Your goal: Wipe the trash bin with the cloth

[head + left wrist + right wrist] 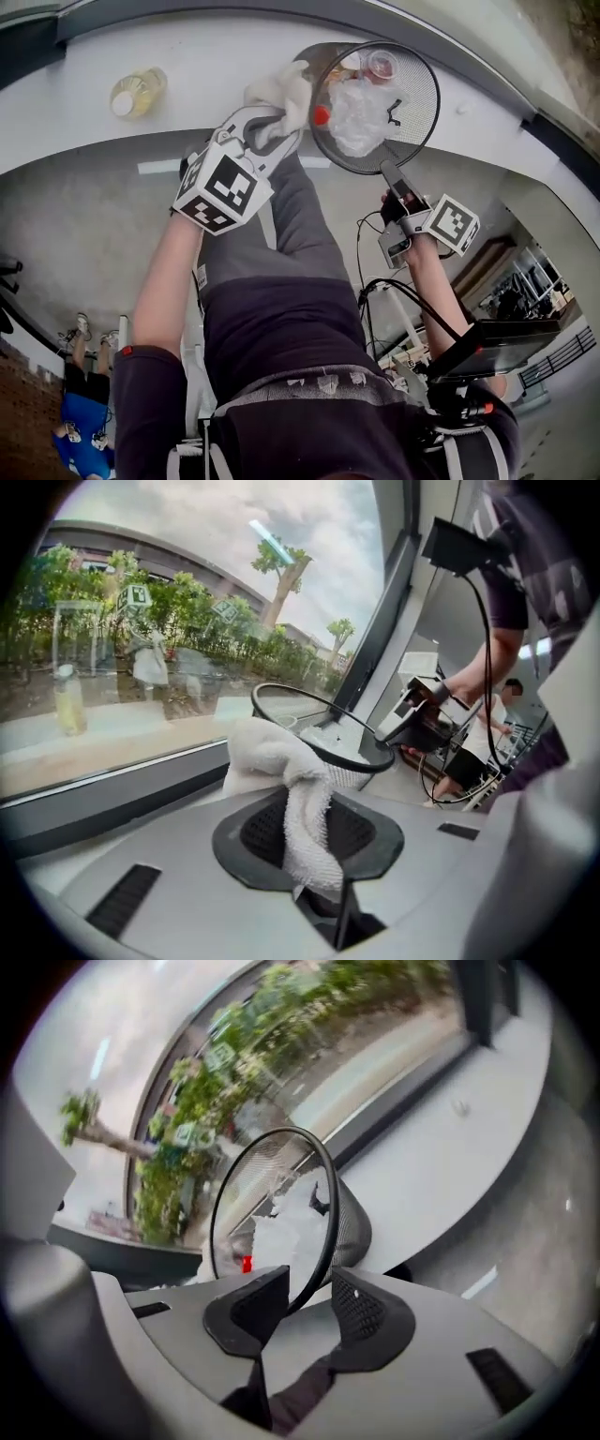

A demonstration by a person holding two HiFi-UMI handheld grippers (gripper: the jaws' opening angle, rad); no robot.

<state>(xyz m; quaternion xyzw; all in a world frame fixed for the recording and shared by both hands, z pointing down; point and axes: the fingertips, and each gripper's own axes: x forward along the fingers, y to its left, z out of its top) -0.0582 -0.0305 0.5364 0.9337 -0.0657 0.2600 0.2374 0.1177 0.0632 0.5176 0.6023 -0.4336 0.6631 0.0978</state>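
**Head view: cloth on the bin's rim at 9 o'clock, right tongs loose at 6**

The left tongs [272, 127] are pinching the cloth [284, 92]. A white bunch of it sticks out past the tips and lies against the rim of the bin [424, 98] at about 9 o'clock of its mouth. The mesh bin stands on the white tabletop [216, 66], close to the near edge, with crumpled plastic and a red cap inside.

The right tongs [392, 173] sit at about 6 o'clock of the mouth. In the right gripper view they are spread, and the rim wire runs between them without being clamped.

Judging from this, the bin is light and will slide under a push from the cloth. The right tongs should close on the rim before the stroke starts. The wipe should then run along the rim and down the outer mesh in short passes, with pressure directed toward the braced side. The loose bunch of cloth is best kept off the mesh top, where it could snag.

For room, the bottle [137, 93] stands well apart at 9 o'clock, so the tabletop to the left is free for the left arm's swing. At 12 o'clock the window frame [103, 794] closes off the far side. At 6 o'clock the tabletop ends, so a pull toward the body could tip the bin off it.
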